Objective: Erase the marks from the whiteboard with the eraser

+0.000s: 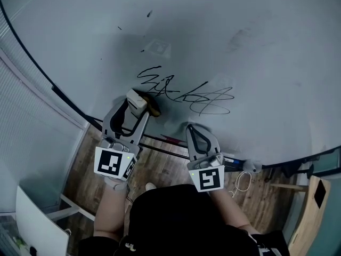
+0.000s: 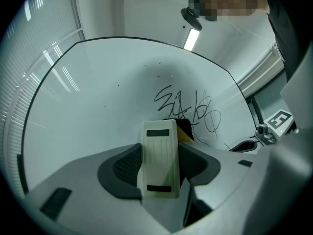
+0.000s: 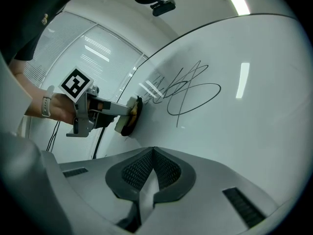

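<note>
Black scribbled marks (image 1: 186,92) run across the middle of the whiteboard (image 1: 240,41). My left gripper (image 1: 136,106) is shut on the eraser (image 1: 151,105), whose dark felt face rests against the board at the left end of the marks. In the left gripper view the eraser's cream body (image 2: 159,158) sits between the jaws, just below the marks (image 2: 188,109). My right gripper (image 1: 192,129) hangs lower right of the eraser, below the marks, shut on nothing. In the right gripper view its jaws meet at the centre (image 3: 153,153), with the eraser (image 3: 128,115) off to the left.
A few stray dots (image 1: 149,13) lie higher on the board. A ledge with a red marker (image 1: 170,139) runs under the board's lower edge. Below are a wood floor, a white cabinet (image 1: 32,223) at left, a cable (image 1: 242,181) and a wooden piece (image 1: 309,207) at right.
</note>
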Tool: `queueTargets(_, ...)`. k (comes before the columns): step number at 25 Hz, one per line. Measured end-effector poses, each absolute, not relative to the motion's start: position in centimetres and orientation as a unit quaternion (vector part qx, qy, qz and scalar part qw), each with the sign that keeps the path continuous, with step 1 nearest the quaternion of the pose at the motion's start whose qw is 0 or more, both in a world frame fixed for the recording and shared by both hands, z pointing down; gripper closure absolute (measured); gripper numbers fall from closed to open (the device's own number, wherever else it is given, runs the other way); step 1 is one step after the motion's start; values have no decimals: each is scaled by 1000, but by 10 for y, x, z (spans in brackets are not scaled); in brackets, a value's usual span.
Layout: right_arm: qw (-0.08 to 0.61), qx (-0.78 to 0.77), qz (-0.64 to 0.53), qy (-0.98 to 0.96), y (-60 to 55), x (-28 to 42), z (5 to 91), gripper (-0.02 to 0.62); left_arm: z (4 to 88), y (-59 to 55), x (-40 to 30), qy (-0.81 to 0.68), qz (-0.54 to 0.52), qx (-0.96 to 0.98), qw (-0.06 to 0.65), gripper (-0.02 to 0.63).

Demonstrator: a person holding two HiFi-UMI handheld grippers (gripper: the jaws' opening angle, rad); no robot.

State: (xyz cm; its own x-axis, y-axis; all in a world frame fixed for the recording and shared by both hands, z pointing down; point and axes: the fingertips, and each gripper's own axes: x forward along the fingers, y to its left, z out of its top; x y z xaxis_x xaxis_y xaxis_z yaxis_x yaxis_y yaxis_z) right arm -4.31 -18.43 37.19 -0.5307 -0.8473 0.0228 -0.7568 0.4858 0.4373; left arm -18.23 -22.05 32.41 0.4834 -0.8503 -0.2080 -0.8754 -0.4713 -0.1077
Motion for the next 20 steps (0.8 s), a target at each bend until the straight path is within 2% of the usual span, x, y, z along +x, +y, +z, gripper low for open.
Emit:
queueTargets(10, 116, 456, -205, -858, -182, -59, 358, 568, 295, -223, -191, 531, 76, -836, 115, 357)
queueTargets(13, 88, 458, -201, -861, -180, -59, 350, 568, 279, -222, -188, 536, 90, -831, 122, 357)
queueTargets(20, 113, 449, -205, -863, -174, -48, 349, 568, 232, -218, -181, 536, 105, -821, 169, 357)
